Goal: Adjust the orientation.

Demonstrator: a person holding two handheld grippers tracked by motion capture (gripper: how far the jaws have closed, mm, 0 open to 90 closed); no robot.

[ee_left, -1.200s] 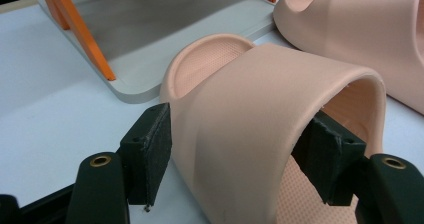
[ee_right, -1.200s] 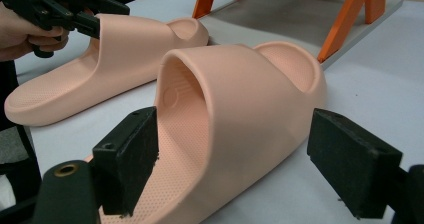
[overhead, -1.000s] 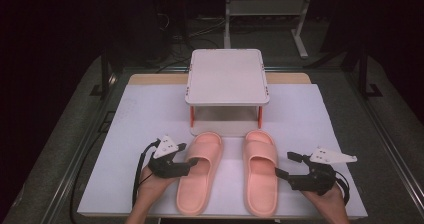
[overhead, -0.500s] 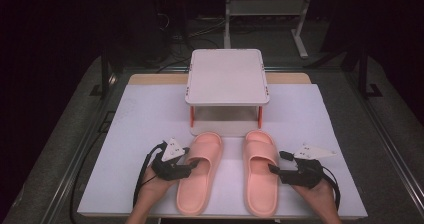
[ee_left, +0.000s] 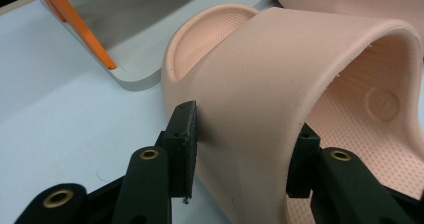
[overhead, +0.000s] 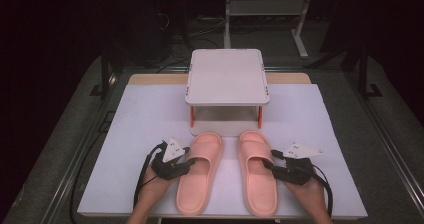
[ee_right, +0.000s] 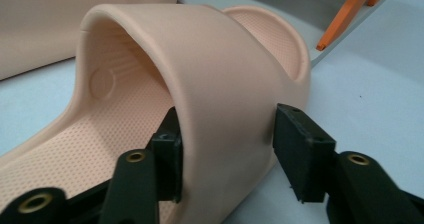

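Two pink slippers lie side by side on the white mat, toes toward the far side: the left slipper (overhead: 197,179) (ee_left: 280,74) and the right slipper (overhead: 257,181) (ee_right: 215,69). My left gripper (overhead: 192,160) (ee_left: 242,144) straddles the outer side of the left slipper's strap. Its jaws have just been closing, and one pad lies against the strap's outside while the other sits inside. My right gripper (overhead: 270,163) (ee_right: 227,139) straddles the right slipper's strap. Its jaws have also been closing, with the inner pad at the strap and a small gap at the outer pad.
A small white two-level shelf (overhead: 227,76) with orange legs (ee_left: 75,24) (ee_right: 345,19) stands just beyond the slippers' toes. The white mat (overhead: 140,119) covers the table; dark floor and a metal frame (overhead: 260,6) lie behind.
Both grippers have closed in on the slipper straps. The right gripper slid left toward its slipper. The left hand stayed put.
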